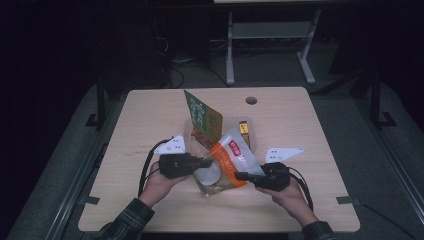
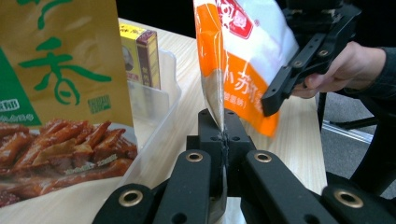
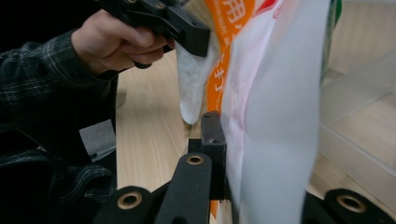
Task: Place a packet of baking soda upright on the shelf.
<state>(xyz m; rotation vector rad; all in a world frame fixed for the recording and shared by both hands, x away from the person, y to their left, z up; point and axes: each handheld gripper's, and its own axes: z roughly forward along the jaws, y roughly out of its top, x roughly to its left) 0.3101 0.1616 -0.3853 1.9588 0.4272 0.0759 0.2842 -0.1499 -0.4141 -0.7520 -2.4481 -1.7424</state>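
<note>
An orange-and-white snack bag (image 1: 231,159) hangs above the table's front middle, held from both sides. My left gripper (image 1: 208,162) is shut on its left edge; in the left gripper view the jaws (image 2: 223,128) pinch the bag's seam (image 2: 243,51). My right gripper (image 1: 240,176) is shut on its lower right edge; in the right gripper view the bag (image 3: 275,116) covers one jaw of that gripper (image 3: 228,135). The left gripper (image 3: 192,39) grips the bag's far corner there.
A clear plastic container (image 1: 250,127) sits mid-table behind the bag. In it a green-and-gold snack bag (image 1: 202,120) stands tilted, with a small yellow box (image 1: 244,131) beside it. A round cable hole (image 1: 251,100) lies near the table's far edge.
</note>
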